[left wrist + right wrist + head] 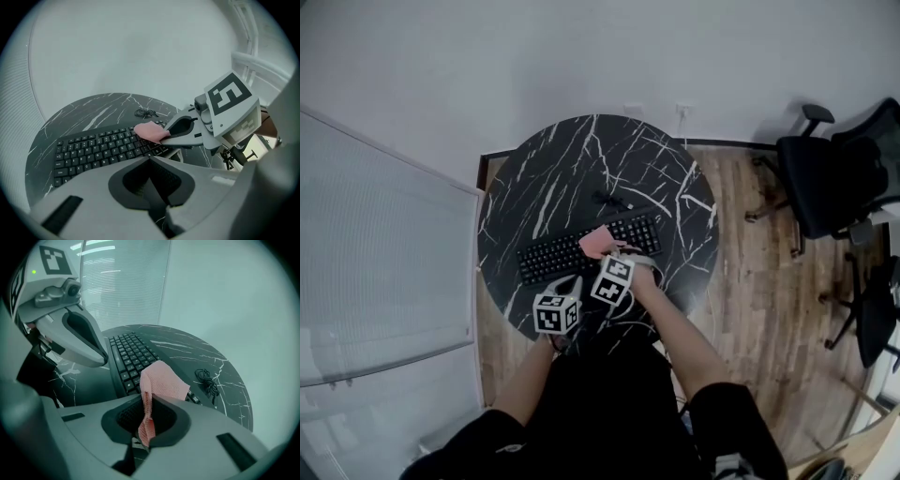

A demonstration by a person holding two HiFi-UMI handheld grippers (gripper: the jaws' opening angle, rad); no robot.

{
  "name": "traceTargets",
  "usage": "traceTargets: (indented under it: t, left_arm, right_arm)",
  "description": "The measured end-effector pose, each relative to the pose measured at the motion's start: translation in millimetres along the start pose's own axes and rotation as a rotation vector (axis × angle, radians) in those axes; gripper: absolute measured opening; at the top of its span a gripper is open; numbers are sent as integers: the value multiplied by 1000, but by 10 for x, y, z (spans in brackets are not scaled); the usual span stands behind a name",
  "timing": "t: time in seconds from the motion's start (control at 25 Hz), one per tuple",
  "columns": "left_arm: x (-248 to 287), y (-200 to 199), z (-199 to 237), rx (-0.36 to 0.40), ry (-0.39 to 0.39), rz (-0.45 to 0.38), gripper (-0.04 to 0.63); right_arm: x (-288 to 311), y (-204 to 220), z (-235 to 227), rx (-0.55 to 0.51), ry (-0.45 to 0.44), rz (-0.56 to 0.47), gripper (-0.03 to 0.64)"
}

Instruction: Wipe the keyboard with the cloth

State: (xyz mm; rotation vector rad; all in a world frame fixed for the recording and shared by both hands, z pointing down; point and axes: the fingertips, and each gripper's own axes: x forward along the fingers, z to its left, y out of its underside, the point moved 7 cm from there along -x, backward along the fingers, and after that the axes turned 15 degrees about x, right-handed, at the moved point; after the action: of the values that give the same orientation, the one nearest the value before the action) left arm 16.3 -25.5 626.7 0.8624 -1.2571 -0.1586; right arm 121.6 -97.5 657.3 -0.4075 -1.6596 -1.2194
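A black keyboard lies across the middle of a round black marble table. My right gripper is shut on a pink cloth, which rests on the keyboard's right-centre keys. In the right gripper view the cloth is pinched between the jaws and drapes forward over the keyboard. My left gripper hovers at the keyboard's near edge, left of the right one. In the left gripper view its jaws are shut with nothing in them, in front of the keyboard, cloth and right gripper.
A small coiled black cable lies on the table just beyond the keyboard. Black office chairs stand on the wooden floor to the right. A white blind runs along the left, a white wall behind.
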Motion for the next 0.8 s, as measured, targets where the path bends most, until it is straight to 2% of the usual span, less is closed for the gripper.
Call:
traceTargets:
  t: [0.44, 0.8]
  left_arm:
    - [-32, 75, -159, 10, 10, -3, -2]
    - [-7, -63, -208, 32, 18, -20, -2]
  right_arm:
    - [-77, 258, 309, 21, -18, 9, 13]
    - [-329, 195, 166, 74, 29, -106, 12]
